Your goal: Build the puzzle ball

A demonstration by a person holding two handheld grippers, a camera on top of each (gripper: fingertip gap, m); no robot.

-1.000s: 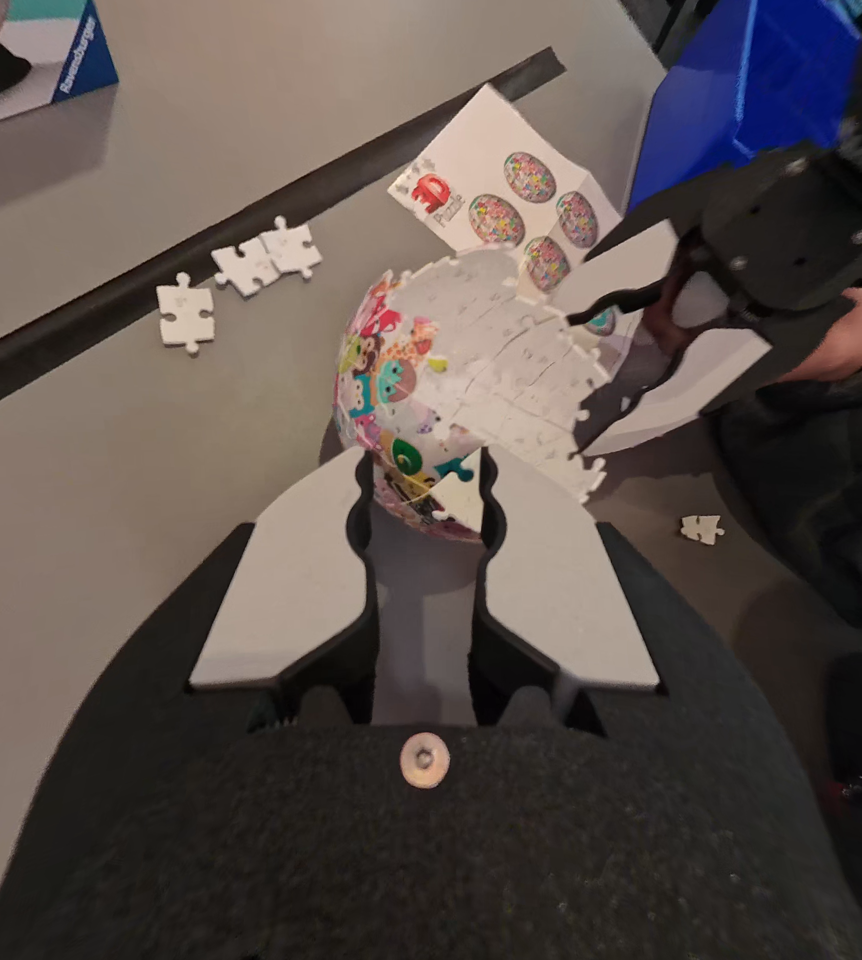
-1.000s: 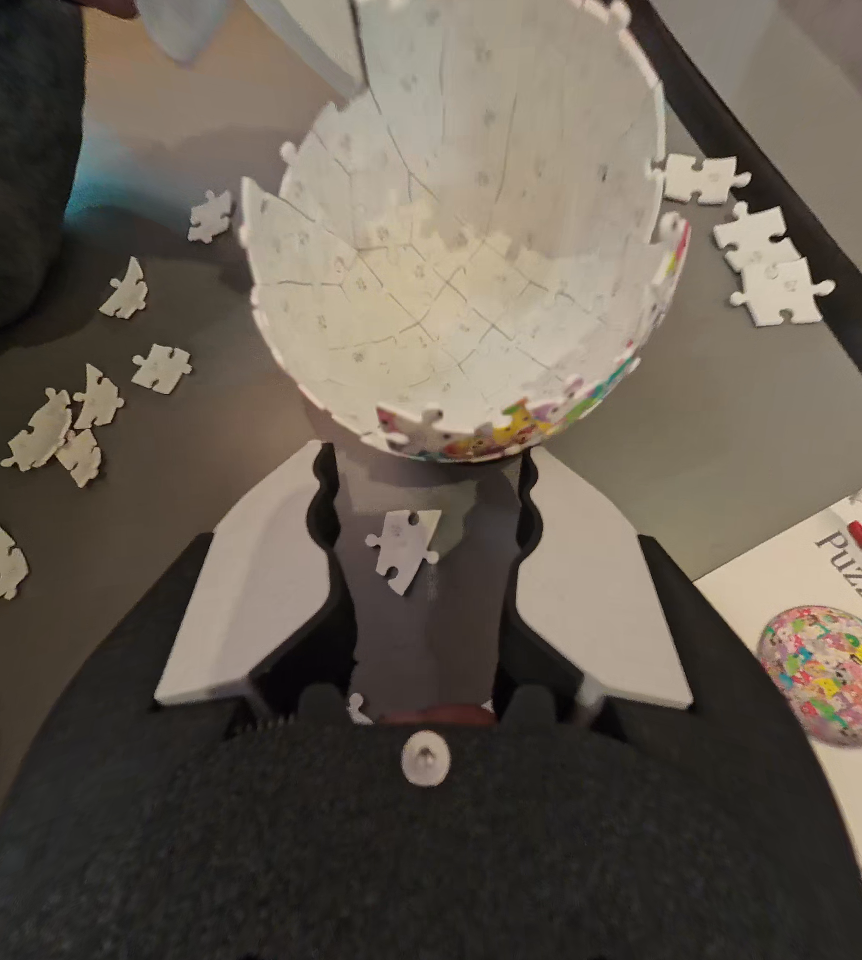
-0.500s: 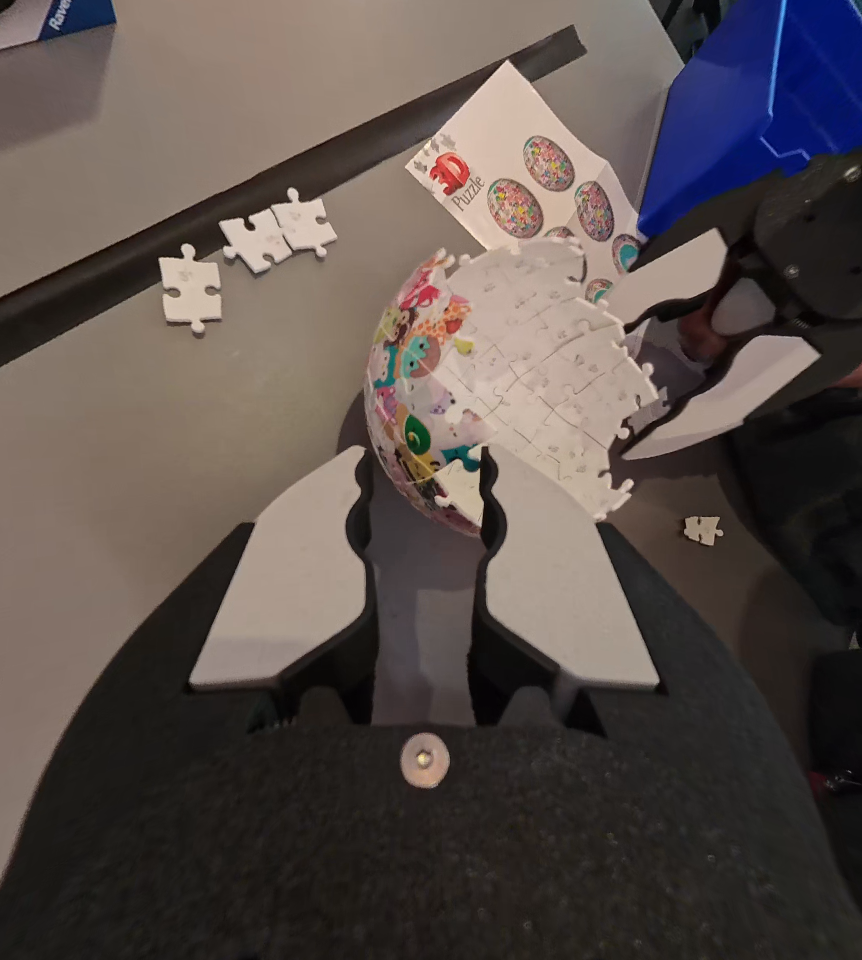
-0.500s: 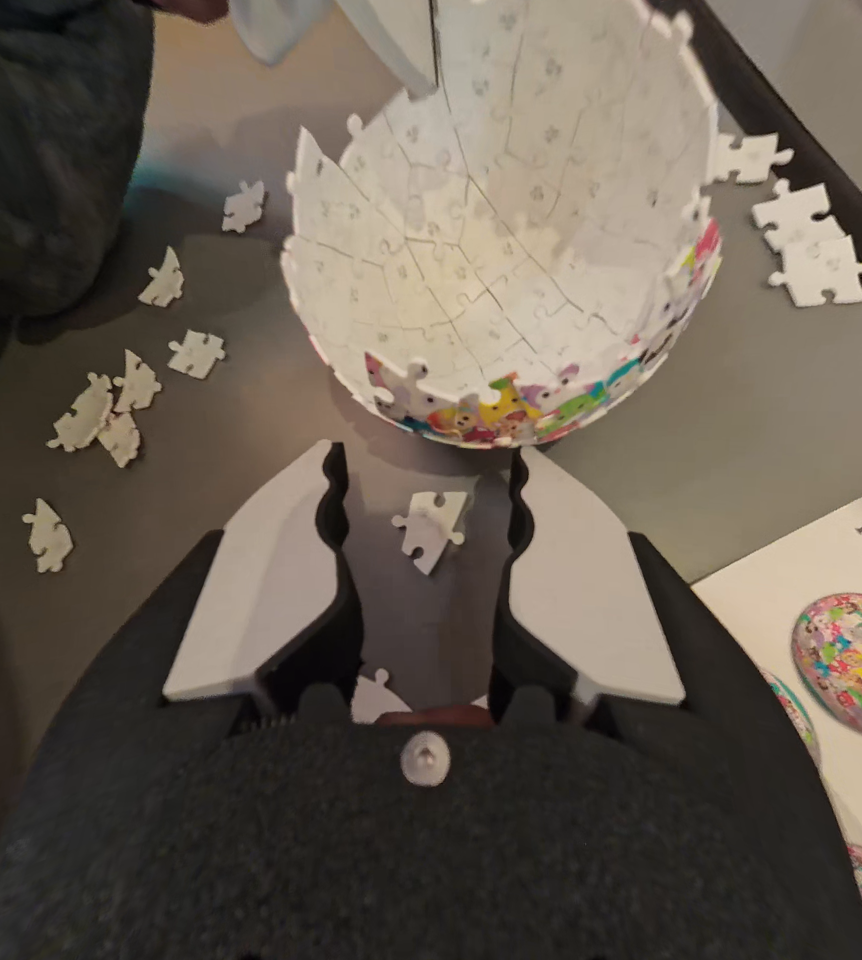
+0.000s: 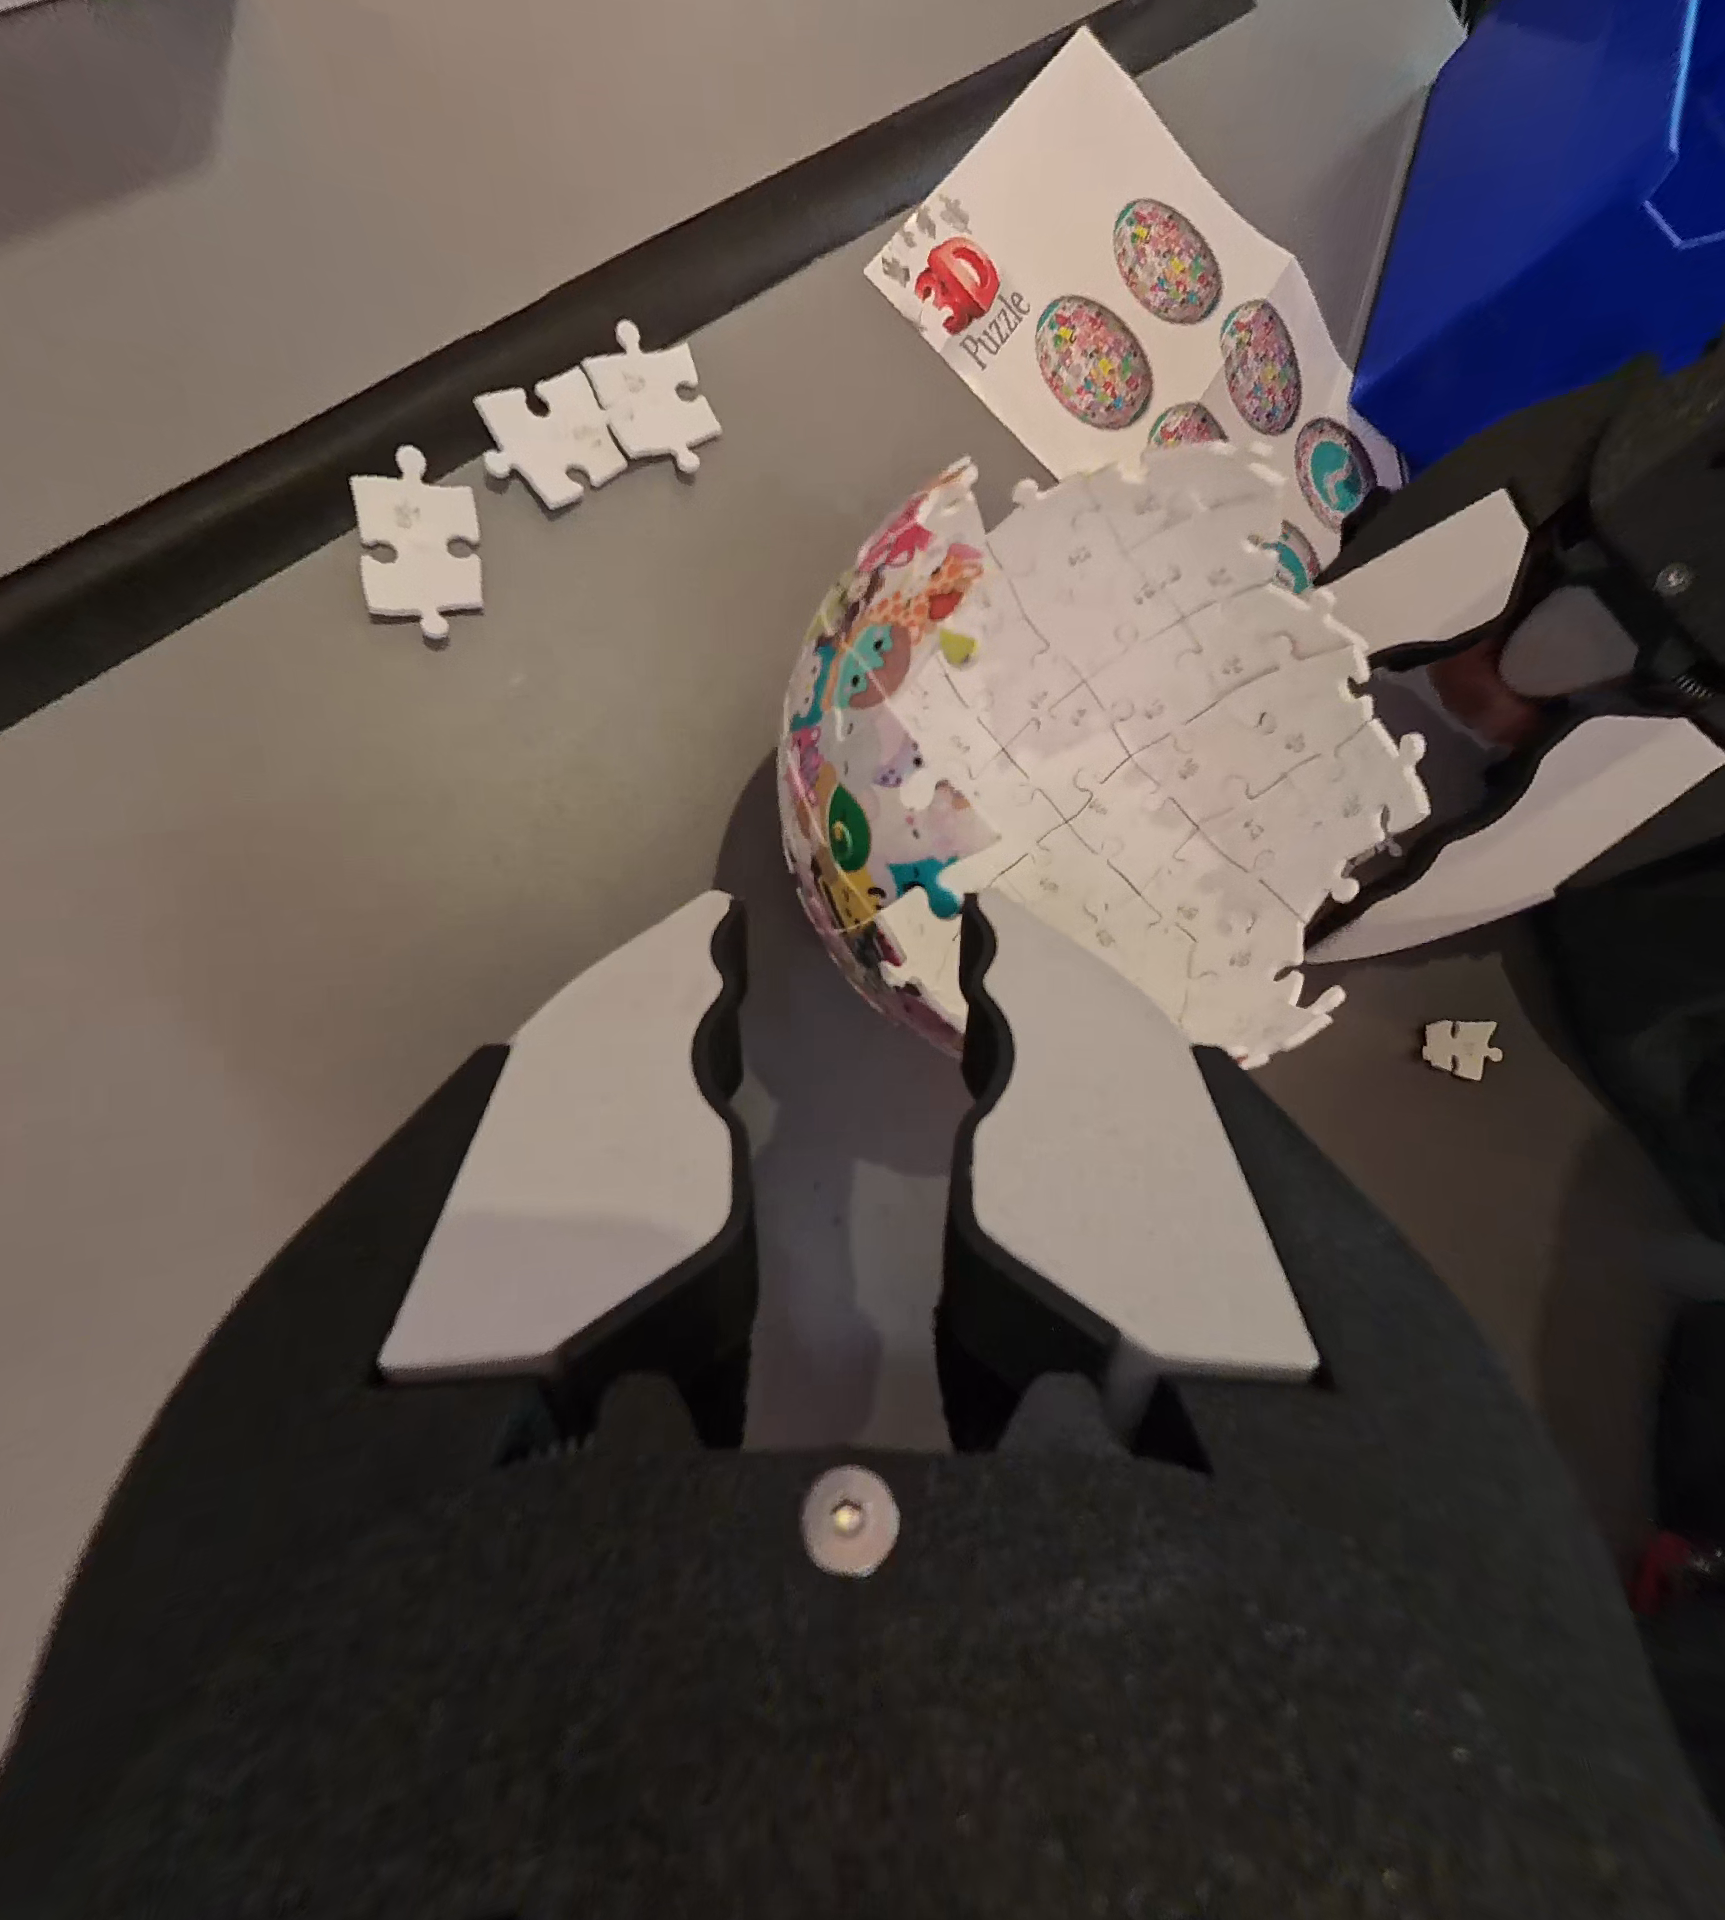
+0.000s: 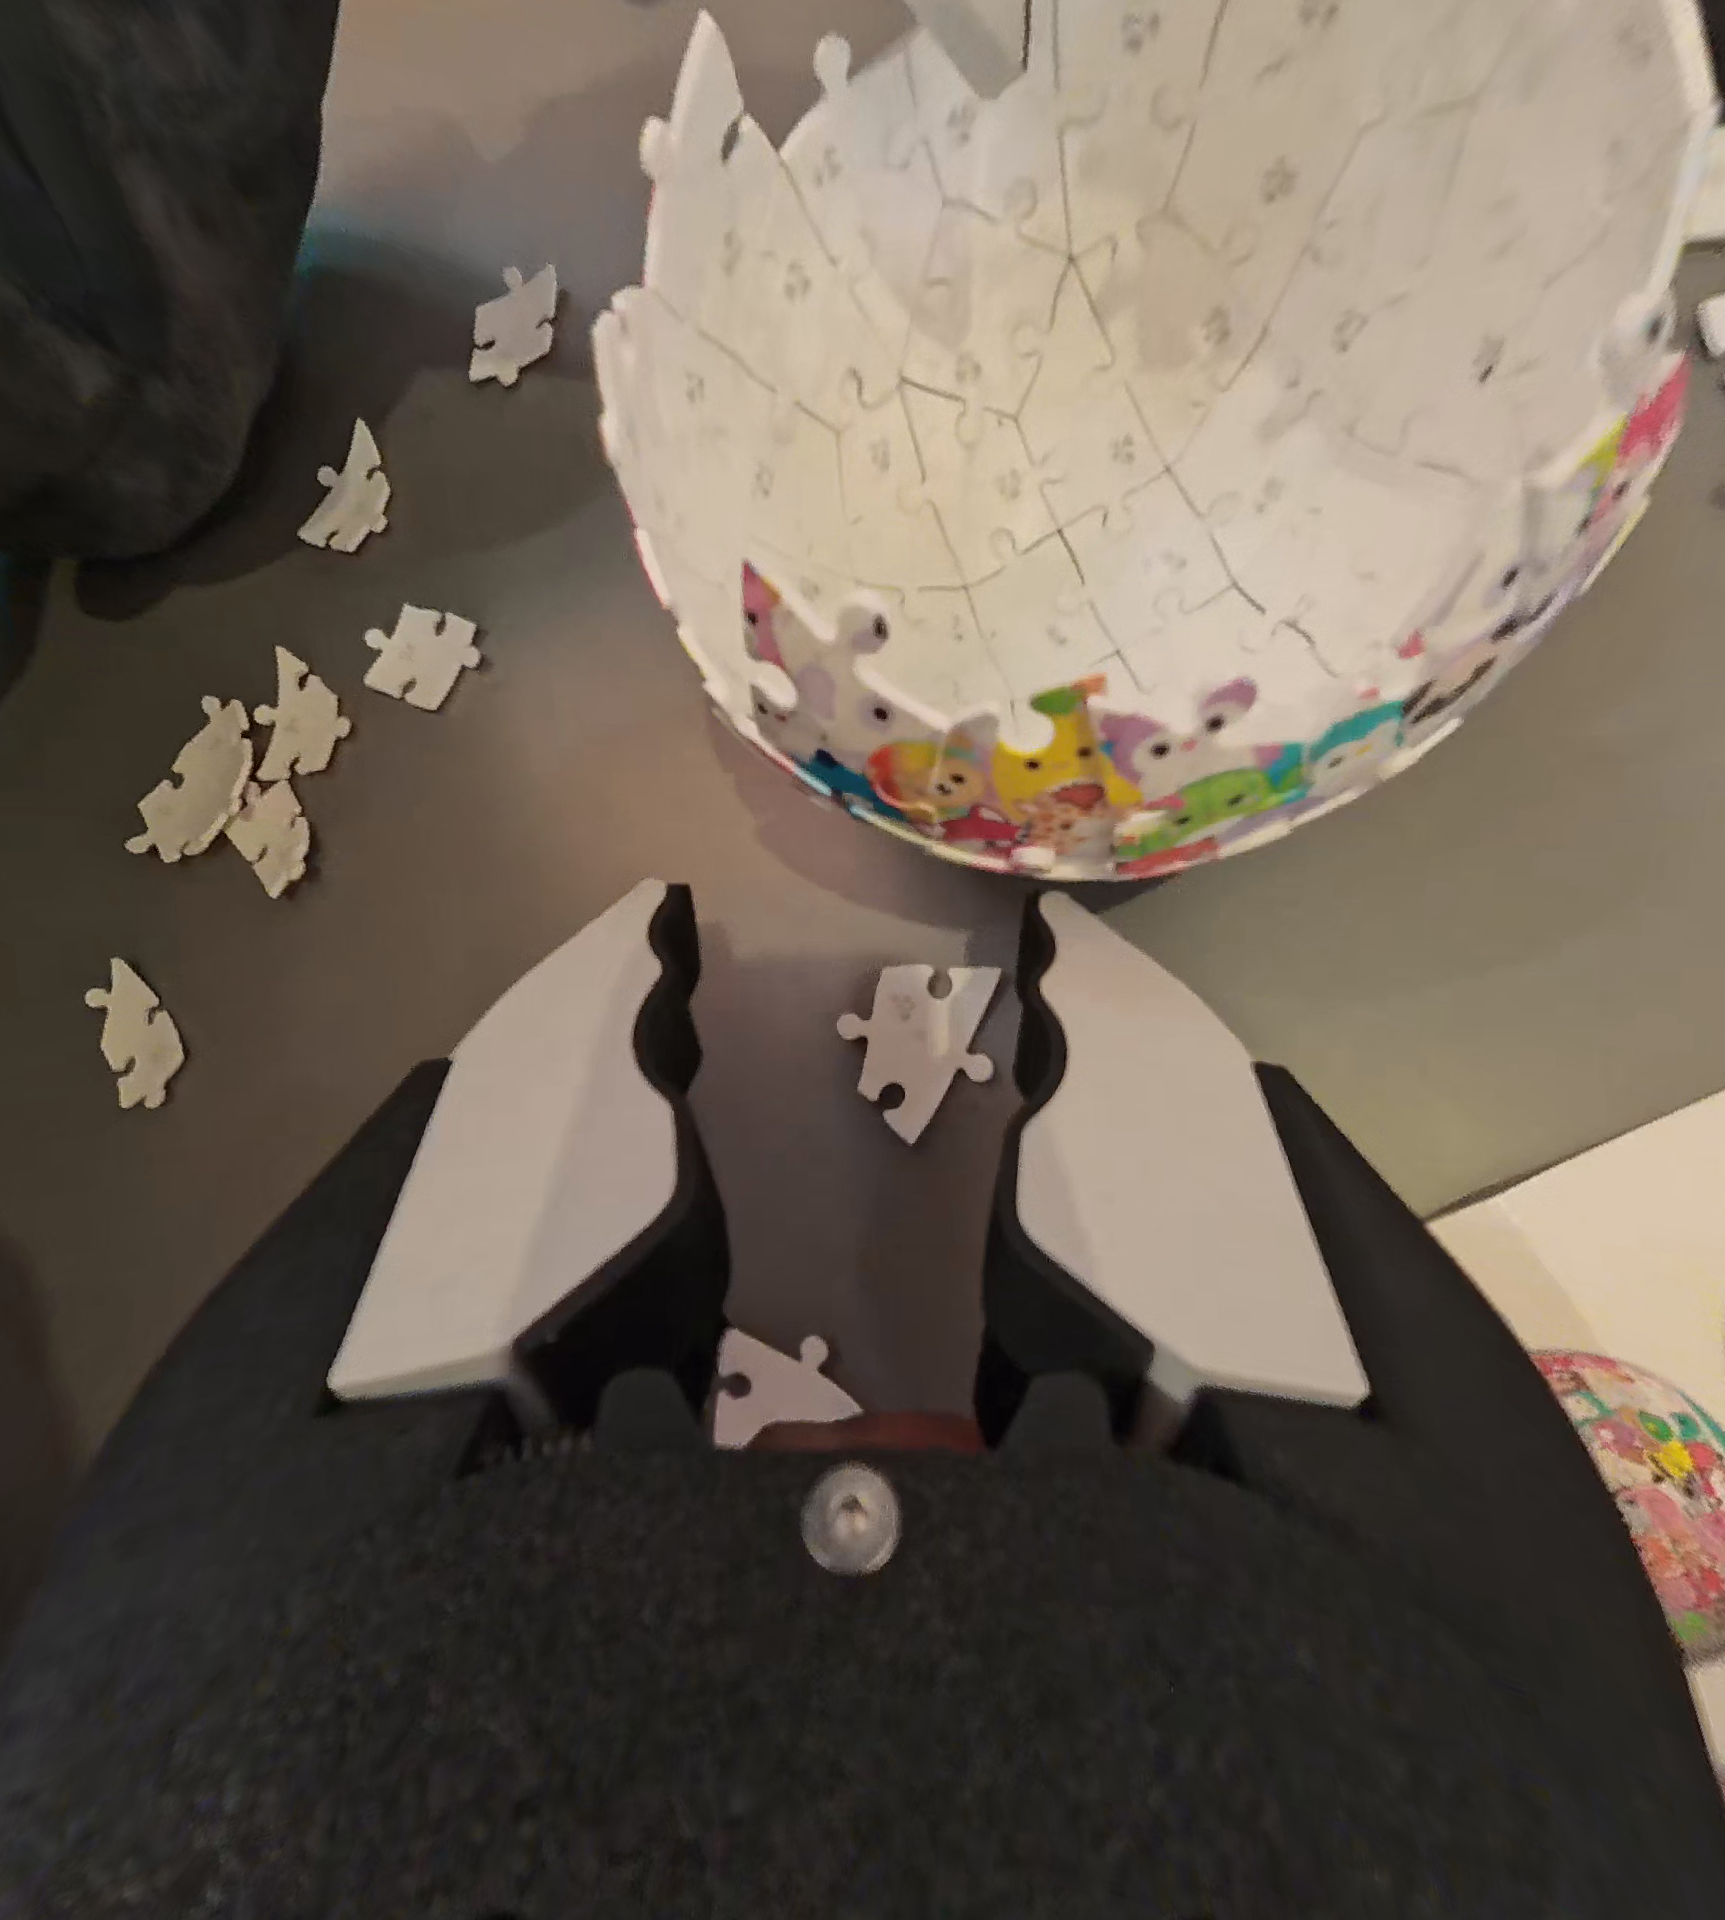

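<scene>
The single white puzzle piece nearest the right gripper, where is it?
In the right wrist view, the white puzzle piece lies on the grey table between the open fingers, before the half-built ball.

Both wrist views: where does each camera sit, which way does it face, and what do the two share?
Left wrist view: sits on the left gripper, facing forward and down onto the table; open fingers reach the puzzle ball, its coloured outside facing the camera; the right gripper and a dark sleeve show opposite.
Right wrist view: sits on the right gripper, looking down into the ball's white inside; a loose piece lies between its open fingers.
Shared: the ball, the instruction sheet, the grey table.
</scene>
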